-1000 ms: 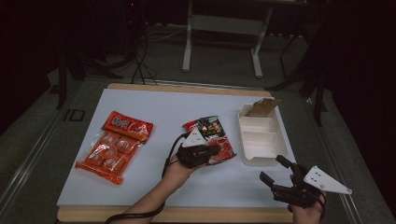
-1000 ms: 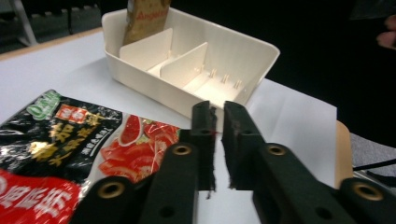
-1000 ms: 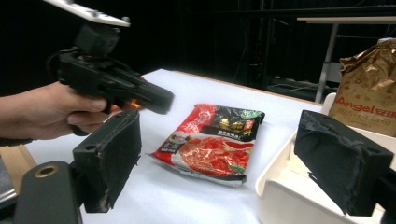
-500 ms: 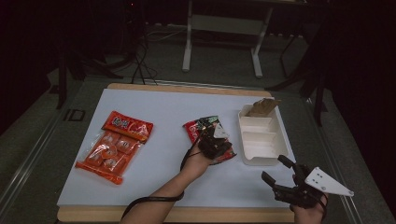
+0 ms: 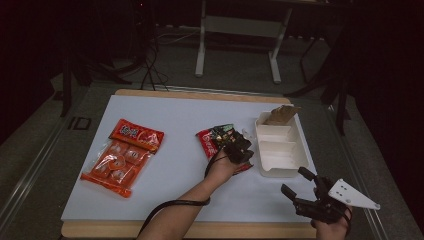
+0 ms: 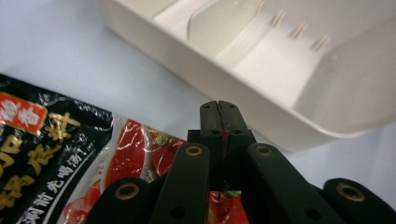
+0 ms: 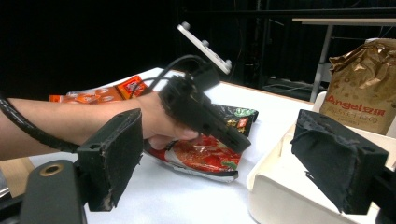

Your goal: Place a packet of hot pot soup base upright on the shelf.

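My left claw (image 5: 240, 148) was pinched shut on the red sauce packet's (image 5: 206, 140) edge; I'd lift gently toward the tray (image 5: 280, 171). Right claw (image 5: 296, 188) gaped open, empty.

High view overlooks table (image 5: 165, 120); claw cameras sit close.

table (image 5: 165, 180): white top | on it: orange snack bag (image 5: 122, 156); red-black packet (image 5: 216, 138); white tray (image 5: 280, 150)
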Motion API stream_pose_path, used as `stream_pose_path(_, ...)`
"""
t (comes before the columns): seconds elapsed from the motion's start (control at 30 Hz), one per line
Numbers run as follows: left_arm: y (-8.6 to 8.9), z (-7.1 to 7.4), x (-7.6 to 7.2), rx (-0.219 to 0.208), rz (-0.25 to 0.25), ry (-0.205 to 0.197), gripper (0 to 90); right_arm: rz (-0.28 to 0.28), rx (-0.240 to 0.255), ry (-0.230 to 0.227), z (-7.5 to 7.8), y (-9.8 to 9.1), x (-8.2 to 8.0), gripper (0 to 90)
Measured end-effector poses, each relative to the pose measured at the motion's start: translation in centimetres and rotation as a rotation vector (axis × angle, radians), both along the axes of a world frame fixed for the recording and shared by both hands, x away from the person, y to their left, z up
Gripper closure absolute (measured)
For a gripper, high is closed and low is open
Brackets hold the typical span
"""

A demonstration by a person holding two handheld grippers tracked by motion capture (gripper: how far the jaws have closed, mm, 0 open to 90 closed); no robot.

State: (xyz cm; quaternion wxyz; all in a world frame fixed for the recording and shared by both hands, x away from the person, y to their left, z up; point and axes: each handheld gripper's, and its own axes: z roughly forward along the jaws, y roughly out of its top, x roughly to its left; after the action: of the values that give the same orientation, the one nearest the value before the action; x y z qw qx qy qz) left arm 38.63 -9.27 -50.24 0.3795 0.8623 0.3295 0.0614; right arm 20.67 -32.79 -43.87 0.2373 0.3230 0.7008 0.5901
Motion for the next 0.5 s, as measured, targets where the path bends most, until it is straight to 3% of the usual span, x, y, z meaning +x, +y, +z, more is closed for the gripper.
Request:
stream_pose_path(0.1, -0.4, -0.5, 0.4, 0.006, 0.004, 0.053, 90.0, 0.001, 0.002, 0.009, -0.1, 0.0, 0.1, 16.4)
stream_pose_path(0.23, -1.2, -0.7, 0.5, 0.061, 0.011, 0.058, 90.0, 0.005, -0.001, 0.021, -0.2, 0.0, 0.2, 16.5)
stream_pose_path(0.4, -2.1, -0.6, 0.2, 0.112, 0.01, 0.057, 90.0, 0.009, -0.005, 0.025, -0.2, 0.1, 0.2, 16.5)
stream_pose_path(0.43, -2.4, -0.5, -0.3, 0.158, 0.007, 0.022, 90.0, 0.012, -0.006, 0.026, -0.2, 0.1, 0.1, 16.5)
stream_pose_path(0.5, -2.4, -0.5, -0.6, 0.17, 0.009, 0.015, 90.0, 0.014, -0.007, 0.026, -0.2, 0.1, 0.1, 16.5)
